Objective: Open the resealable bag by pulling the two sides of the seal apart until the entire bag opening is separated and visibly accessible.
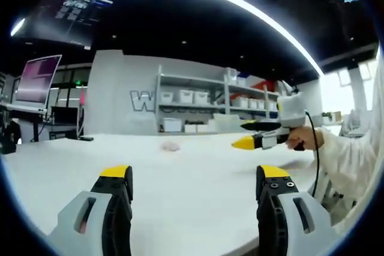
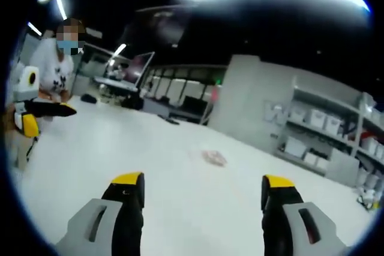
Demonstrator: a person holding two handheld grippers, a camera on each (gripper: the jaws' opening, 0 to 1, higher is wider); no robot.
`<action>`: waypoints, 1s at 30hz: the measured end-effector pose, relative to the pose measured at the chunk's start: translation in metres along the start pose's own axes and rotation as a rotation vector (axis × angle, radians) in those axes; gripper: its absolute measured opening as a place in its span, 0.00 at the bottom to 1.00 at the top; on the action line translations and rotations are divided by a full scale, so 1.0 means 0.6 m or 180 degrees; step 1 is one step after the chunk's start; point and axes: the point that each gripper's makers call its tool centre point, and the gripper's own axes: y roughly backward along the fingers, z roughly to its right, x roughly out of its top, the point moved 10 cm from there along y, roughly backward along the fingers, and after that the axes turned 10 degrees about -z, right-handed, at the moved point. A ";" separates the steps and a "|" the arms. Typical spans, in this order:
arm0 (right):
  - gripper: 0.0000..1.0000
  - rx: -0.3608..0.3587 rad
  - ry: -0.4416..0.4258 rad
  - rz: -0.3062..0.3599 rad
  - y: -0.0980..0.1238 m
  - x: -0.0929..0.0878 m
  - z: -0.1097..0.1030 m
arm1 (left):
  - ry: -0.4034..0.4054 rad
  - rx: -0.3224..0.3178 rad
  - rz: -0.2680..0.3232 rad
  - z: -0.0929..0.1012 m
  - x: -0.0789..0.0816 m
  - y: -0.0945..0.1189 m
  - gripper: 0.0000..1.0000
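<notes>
A small, pale pinkish resealable bag (image 1: 171, 146) lies flat on the white table (image 1: 192, 208), well ahead of both grippers; in the right gripper view the bag (image 2: 213, 157) sits mid-table. My left gripper (image 1: 193, 175) is open, its yellow-tipped jaws wide apart above the table with nothing between them. My right gripper (image 2: 203, 181) is likewise open and holds nothing. In the left gripper view the right gripper (image 1: 243, 134) enters from the right, held by a hand in a white sleeve. In the right gripper view the left gripper (image 2: 53, 118) shows at the left edge.
Shelving with white bins (image 1: 198, 97) stands against a grey wall behind the table, and shows again as shelving (image 2: 324, 142). A monitor (image 1: 37, 79) is at the far left. A person (image 2: 57, 67) in a white top is at the table's left end.
</notes>
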 end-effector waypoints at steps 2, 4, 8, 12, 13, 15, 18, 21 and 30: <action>0.79 -0.0018 -0.0014 0.0023 0.007 -0.001 0.000 | 0.0002 -0.0006 -0.0004 0.001 0.000 -0.001 0.84; 0.79 -0.0030 -0.0035 0.0038 0.016 -0.002 -0.001 | 0.0017 -0.0002 -0.0007 0.001 -0.001 0.000 0.84; 0.79 -0.0050 -0.0068 0.0056 0.033 -0.007 -0.007 | 0.0023 0.0008 0.0004 0.000 0.000 0.001 0.84; 0.79 -0.0078 -0.0111 0.0081 0.053 -0.012 -0.013 | 0.0034 0.0011 0.0011 -0.001 0.000 0.001 0.84; 0.78 -0.0091 -0.0137 0.0091 0.061 -0.014 -0.015 | 0.0036 0.0012 0.0010 -0.002 0.000 0.000 0.84; 0.78 -0.0105 -0.0168 0.0099 0.068 -0.016 -0.016 | 0.0039 0.0016 0.0012 -0.002 0.000 0.000 0.83; 0.78 -0.0162 -0.0251 0.0111 0.085 -0.026 -0.017 | 0.0064 0.0019 0.0011 -0.004 0.000 -0.001 0.83; 0.77 -0.0190 -0.0308 0.0102 0.098 -0.034 -0.019 | 0.0058 0.0026 0.0021 -0.004 0.002 -0.002 0.83; 0.75 -0.0328 -0.0444 0.0185 0.153 -0.041 -0.023 | 0.0122 0.0044 0.0043 -0.007 0.002 -0.001 0.83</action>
